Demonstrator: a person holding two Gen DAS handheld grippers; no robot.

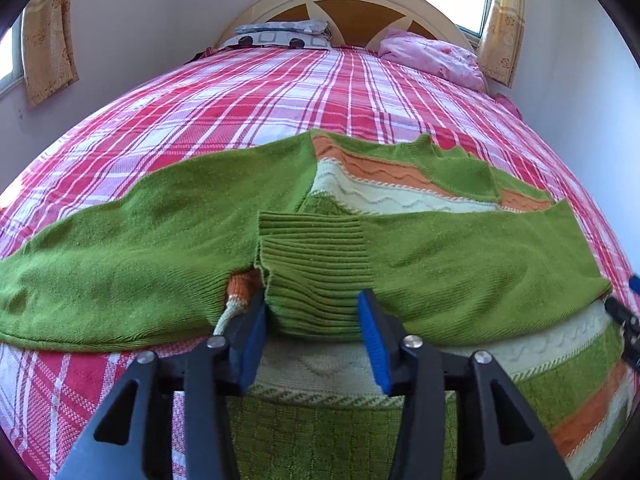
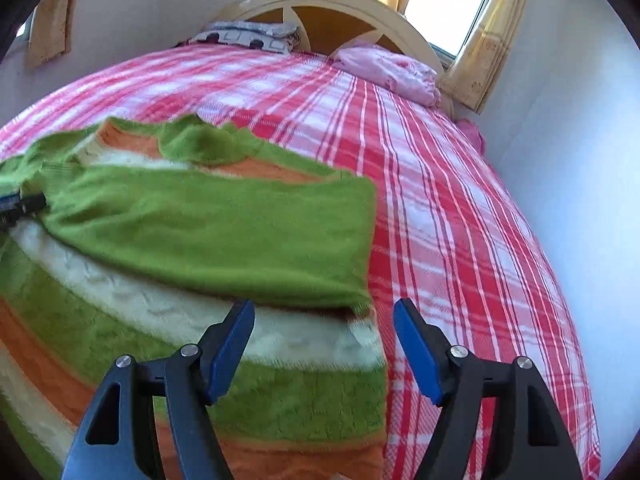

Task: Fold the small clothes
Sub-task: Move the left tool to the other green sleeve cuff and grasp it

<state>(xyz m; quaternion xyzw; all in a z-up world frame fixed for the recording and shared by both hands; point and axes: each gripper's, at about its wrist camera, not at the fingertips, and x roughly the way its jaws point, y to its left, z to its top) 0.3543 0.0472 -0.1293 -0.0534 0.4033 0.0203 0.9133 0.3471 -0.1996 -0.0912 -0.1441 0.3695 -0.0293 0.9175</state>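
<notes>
The green sweater (image 1: 460, 256), with orange and cream stripes, lay flat near the foot of the bed (image 1: 248, 104), and both sleeves were folded across its body. The ribbed cuff (image 1: 316, 264) of one sleeve sat between the blue pads of the left gripper (image 1: 312, 316). The pads stood apart on either side of the cuff and did not seem to press it, so the sleeve looked released and resting on the body. The right gripper (image 2: 324, 320) hovered with its jaws wide apart and nothing between them, just above the sweater's right edge, where the folded sleeve (image 2: 224, 236) ended.

To finish this step well, the left gripper should probably go straight back from the cuff, so the knit does not catch on a pad and pull the fold open. The sleeve should lie square across the chest before the body is folded. The knit looked soft and thick, so it would likely hold its place.

The bed was covered with a red and white plaid sheet, smooth and without clutter near the sweater. At the head stood a curved wooden headboard (image 1: 352, 4), a patterned pillow (image 1: 280, 34) and a crumpled pink cloth (image 1: 432, 58). Yellow curtains (image 1: 500, 24) hung at bright windows in pale walls.
</notes>
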